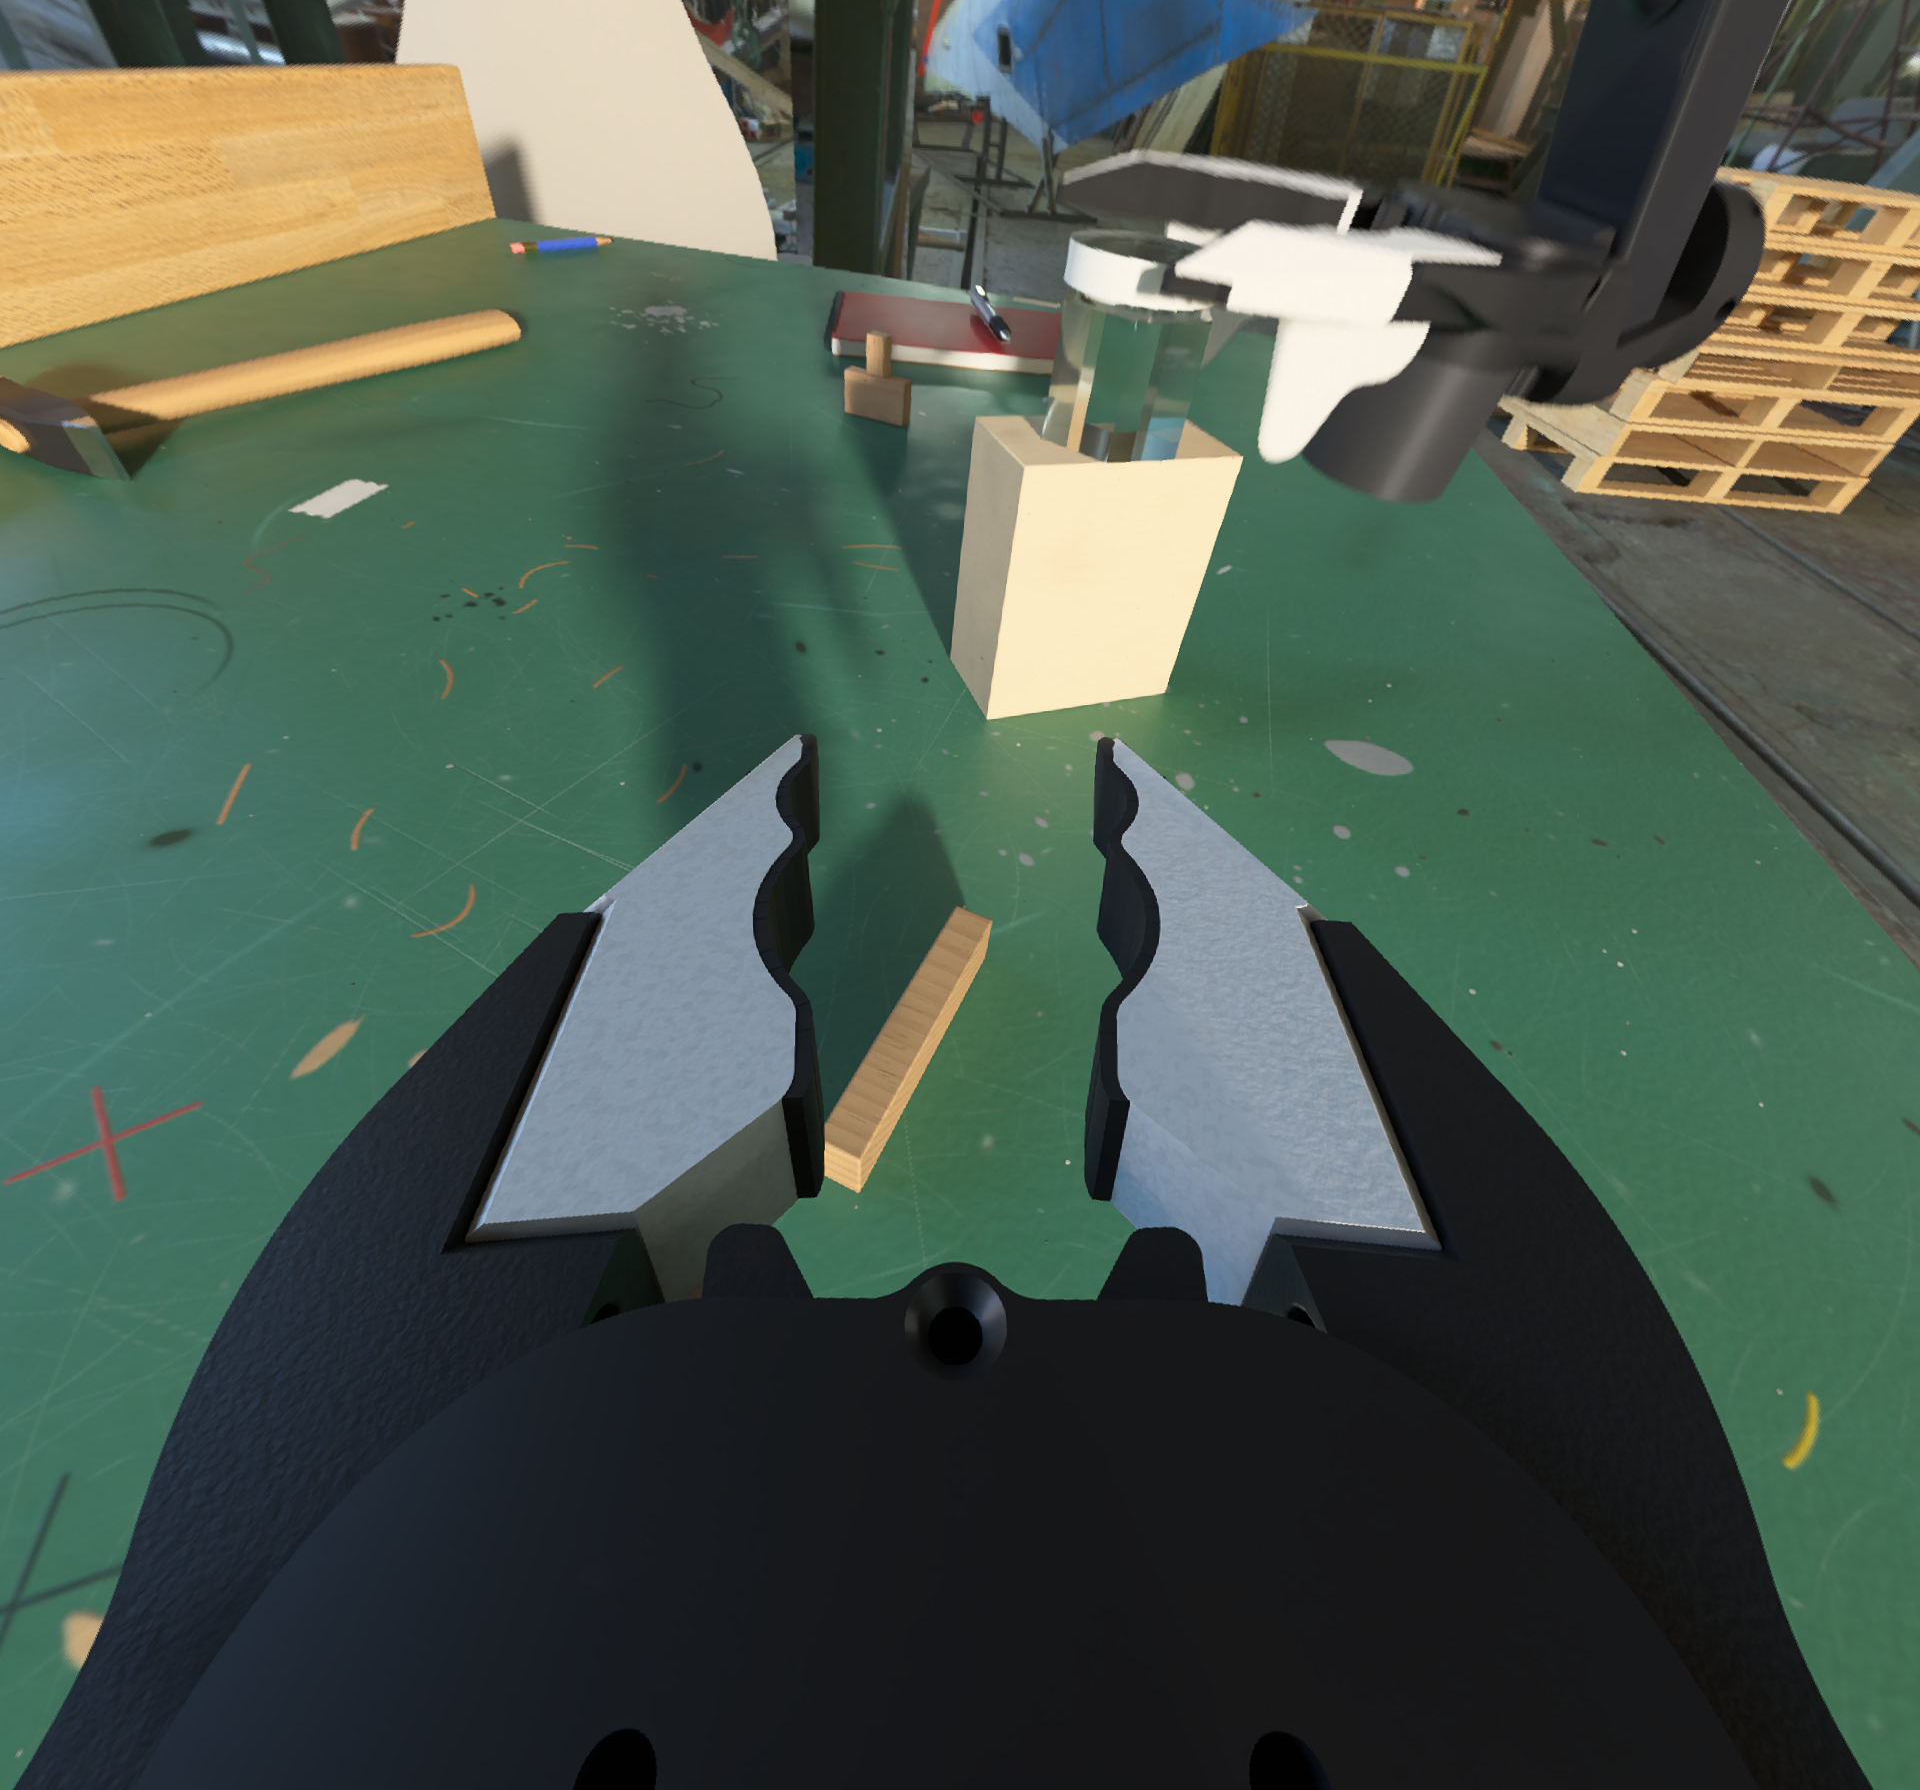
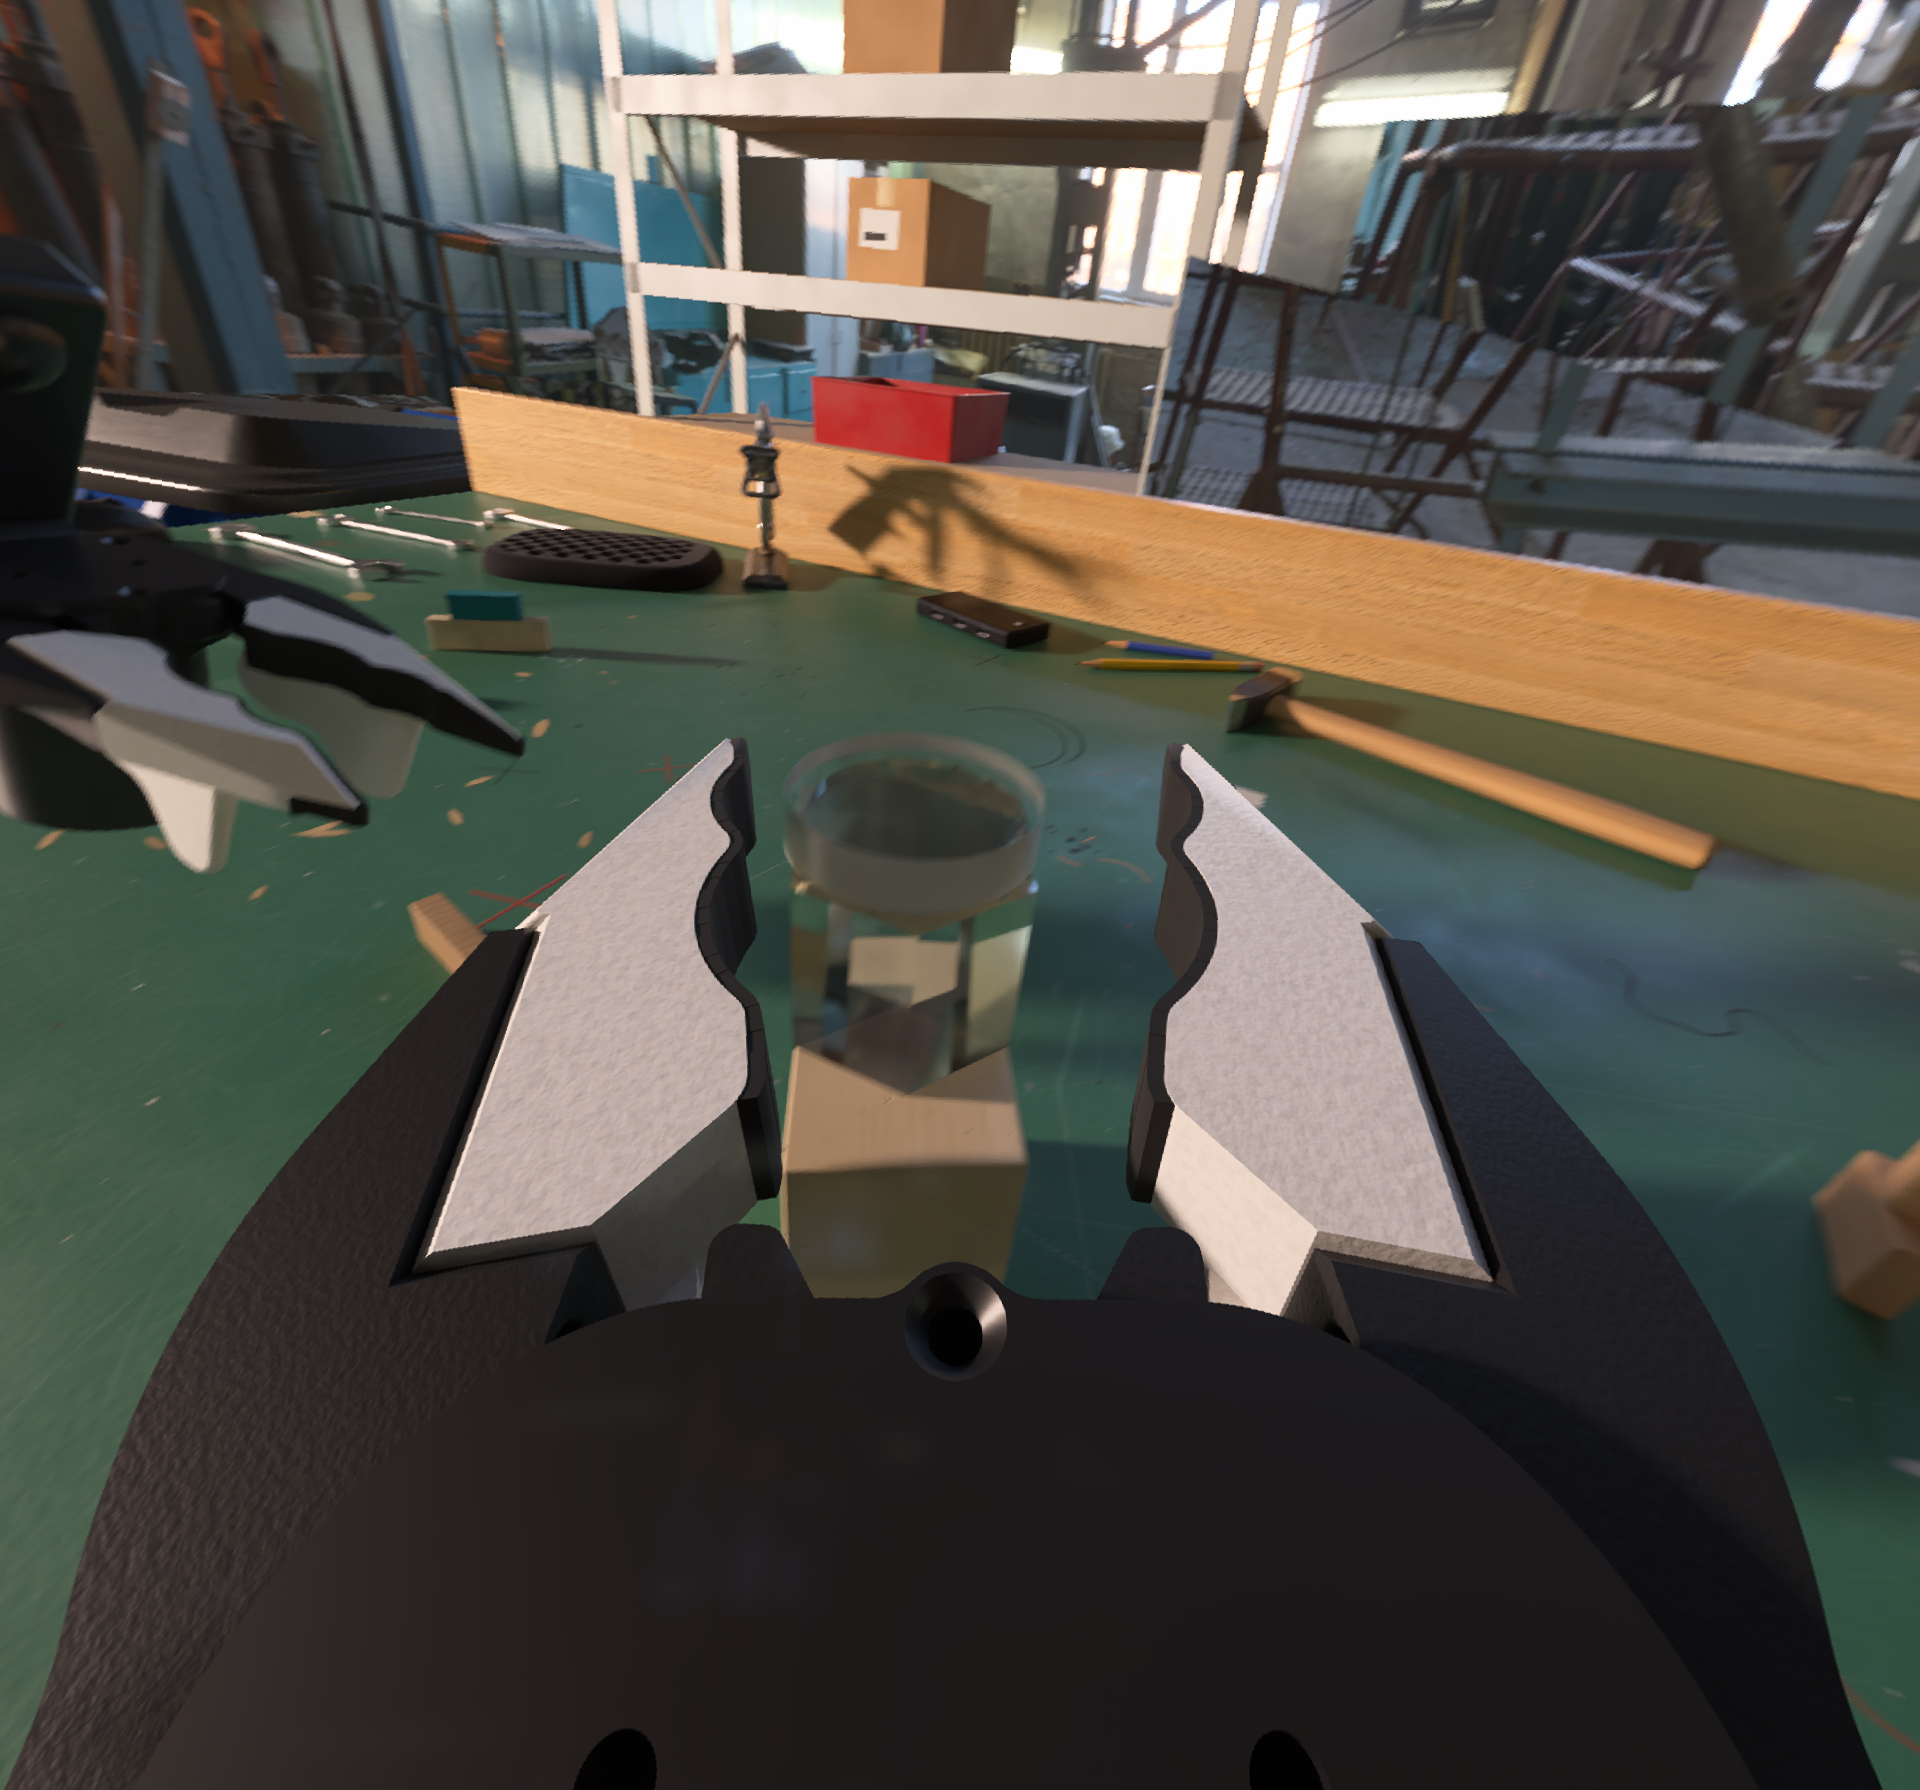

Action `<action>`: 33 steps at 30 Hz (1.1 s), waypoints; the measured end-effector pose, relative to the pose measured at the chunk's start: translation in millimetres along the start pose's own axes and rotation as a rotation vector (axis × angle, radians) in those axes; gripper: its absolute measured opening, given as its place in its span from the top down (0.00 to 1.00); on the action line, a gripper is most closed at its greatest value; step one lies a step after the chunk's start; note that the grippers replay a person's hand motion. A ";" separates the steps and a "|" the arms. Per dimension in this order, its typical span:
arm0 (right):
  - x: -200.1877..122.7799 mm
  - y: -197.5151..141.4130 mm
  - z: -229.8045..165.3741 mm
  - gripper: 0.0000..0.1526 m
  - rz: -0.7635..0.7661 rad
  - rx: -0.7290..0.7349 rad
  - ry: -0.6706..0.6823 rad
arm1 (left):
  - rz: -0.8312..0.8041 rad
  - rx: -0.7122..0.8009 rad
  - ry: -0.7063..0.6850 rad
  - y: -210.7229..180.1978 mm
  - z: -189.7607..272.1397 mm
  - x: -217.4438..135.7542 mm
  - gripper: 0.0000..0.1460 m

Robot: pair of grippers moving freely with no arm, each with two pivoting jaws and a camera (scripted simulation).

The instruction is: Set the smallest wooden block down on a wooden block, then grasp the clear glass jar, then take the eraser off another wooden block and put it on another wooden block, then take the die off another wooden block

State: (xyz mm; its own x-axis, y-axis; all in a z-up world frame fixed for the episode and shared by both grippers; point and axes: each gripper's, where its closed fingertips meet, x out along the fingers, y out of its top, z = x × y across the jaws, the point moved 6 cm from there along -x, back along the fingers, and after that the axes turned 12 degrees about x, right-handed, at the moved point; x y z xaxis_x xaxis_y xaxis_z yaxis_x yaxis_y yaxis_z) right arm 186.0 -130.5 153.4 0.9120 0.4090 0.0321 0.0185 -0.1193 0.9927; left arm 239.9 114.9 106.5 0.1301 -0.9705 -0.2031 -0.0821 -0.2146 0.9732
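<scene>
My right gripper [image 2: 954, 753] is open, with its fingers on either side of the clear glass jar [image 2: 909, 909] and gaps showing on both sides. The jar stands on a tall pale wooden block [image 2: 899, 1158]. In the left wrist view the right gripper [image 1: 1112, 234] is level with the jar's [image 1: 1122, 369] white lid. My left gripper [image 1: 954, 753] is open and empty above a thin wooden slat [image 1: 904, 1054] that lies flat on the table. A small wooden block sits on another wooden block [image 1: 878, 384]. A teal eraser [image 2: 483, 606] lies on a flat wooden block [image 2: 488, 637]. No die shows.
The green table [image 1: 416, 805] holds a hammer [image 1: 291, 379], a red book with a pen [image 1: 935, 332] and a pencil [image 1: 561, 244]. A long wooden board [image 2: 1247, 577] stands along one side. A black grille [image 2: 603, 556], wrenches [image 2: 312, 545] and a black device [image 2: 982, 620] lie farther back.
</scene>
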 end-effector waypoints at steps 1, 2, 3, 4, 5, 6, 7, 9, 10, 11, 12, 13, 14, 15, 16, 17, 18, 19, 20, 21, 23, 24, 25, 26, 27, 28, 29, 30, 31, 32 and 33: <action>0.2 -6.1 -2.6 0.50 -0.007 0.012 0.019 | 0.006 -0.001 0.007 1.5 0.7 -1.2 0.64; 0.7 -11.7 -3.8 0.51 -0.015 0.028 0.034 | 0.010 -0.013 0.001 3.5 1.9 -2.7 0.64; 1.3 -16.7 -4.1 0.52 -0.022 0.046 0.044 | 0.015 -0.031 -0.013 6.1 3.0 -4.8 0.63; 2.0 -21.1 -4.2 0.53 -0.029 0.063 0.052 | 0.021 -0.047 -0.023 9.4 3.7 -7.8 0.63; 2.7 -24.9 -4.2 0.53 -0.035 0.073 0.062 | 0.025 -0.052 -0.022 13.2 3.9 -11.8 0.63; 3.5 -28.3 -4.1 0.54 -0.044 0.074 0.069 | 0.031 -0.050 -0.013 17.9 3.7 -16.9 0.62; 4.3 -31.1 -4.0 0.54 -0.054 0.068 0.072 | 0.038 -0.045 -0.002 23.3 3.1 -23.4 0.62; 5.3 -33.8 -4.6 0.55 -0.068 0.057 0.075 | 0.036 -0.033 0.020 34.4 -0.8 -39.8 0.62; 5.6 -34.1 -4.9 0.55 -0.068 0.055 0.079 | 0.020 -0.021 0.042 39.8 -5.9 -50.9 0.62; 5.6 -34.4 -4.7 0.56 -0.066 0.054 0.079 | -0.008 -0.005 0.082 44.6 -13.9 -63.5 0.62; 5.4 -34.8 -4.2 0.56 -0.061 0.057 0.076 | -0.053 0.013 0.136 48.6 -24.2 -77.9 0.62; 5.2 -35.2 -3.5 0.57 -0.057 0.063 0.073 | -0.117 0.033 0.193 51.7 -36.8 -94.2 0.62; 4.8 -35.3 -2.8 0.58 -0.051 0.070 0.071 | -0.192 0.051 0.243 53.9 -50.7 -110.6 0.61; 4.2 -35.1 -2.3 0.58 -0.045 0.076 0.070 | -0.267 0.063 0.298 55.5 -66.1 -127.2 0.61; 3.6 -34.7 -1.9 0.59 -0.039 0.082 0.072 | -0.337 0.067 0.351 55.9 -82.5 -143.5 0.61; 3.1 -34.3 -1.5 0.59 -0.033 0.085 0.073 | -0.408 0.060 0.386 54.7 -98.1 -158.4 0.61; 2.6 -34.1 -1.4 0.59 -0.027 0.088 0.074 | -0.483 0.041 0.406 52.4 -113.4 -172.0 0.61; 2.1 -33.9 -1.4 0.60 -0.023 0.088 0.074 | -0.557 0.023 0.421 49.4 -128.6 -184.5 0.61; 1.9 -33.7 -1.5 0.60 -0.020 0.087 0.074 | -0.624 0.011 0.433 45.5 -141.9 -195.0 0.61; 1.8 -33.7 -1.6 0.61 -0.020 0.086 0.074 | -0.688 -0.007 0.429 40.9 -153.5 -203.5 0.61; 2.3 -34.0 -1.9 0.61 -0.026 0.084 0.077 | -0.799 -0.061 0.393 29.6 -174.9 -214.5 0.61; 2.5 -34.2 -2.1 0.61 -0.029 0.083 0.078 | -0.848 -0.074 0.386 22.5 -185.1 -217.1 0.61; 2.6 -34.4 -2.3 0.62 -0.031 0.082 0.078 | -0.901 -0.085 0.377 13.9 -194.5 -218.3 0.61; 2.5 -34.4 -2.6 0.62 -0.031 0.079 0.079 | -0.951 -0.101 0.363 4.8 -202.9 -218.3 0.62; 2.2 -34.3 -2.8 0.62 -0.029 0.077 0.080 | -0.996 -0.116 0.346 -4.4 -210.8 -217.4 0.62; 1.9 -34.2 -2.9 0.62 -0.026 0.076 0.082 | -1.034 -0.127 0.329 -13.9 -218.1 -216.1 0.62; 1.5 -34.0 -2.9 0.63 -0.022 0.076 0.083 | -1.064 -0.140 0.312 -22.7 -224.4 -214.6 0.64; 1.2 -33.8 -2.8 0.63 -0.019 0.079 0.084 | -1.086 -0.156 0.296 -30.8 -230.2 -213.1 0.65; 1.0 -33.7 -2.5 0.63 -0.017 0.082 0.085 | -1.100 -0.176 0.280 -38.2 -235.4 -211.4 0.67; 0.8 -33.6 -2.1 0.64 -0.016 0.087 0.085 | -1.112 -0.202 0.261 -44.7 -239.5 -210.2 0.69; 0.7 -33.5 -1.8 0.64 -0.016 0.091 0.086 | -1.125 -0.224 0.246 -50.3 -243.7 -209.3 0.71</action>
State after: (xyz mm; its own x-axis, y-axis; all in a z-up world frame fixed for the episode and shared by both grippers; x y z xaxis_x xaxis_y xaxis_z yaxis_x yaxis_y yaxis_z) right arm 185.3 -124.6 120.4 0.8730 0.4868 0.0304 0.0731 -0.1921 0.9787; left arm 457.6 355.6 126.2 0.2077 -0.1939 -0.9588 0.3735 -0.8902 0.2609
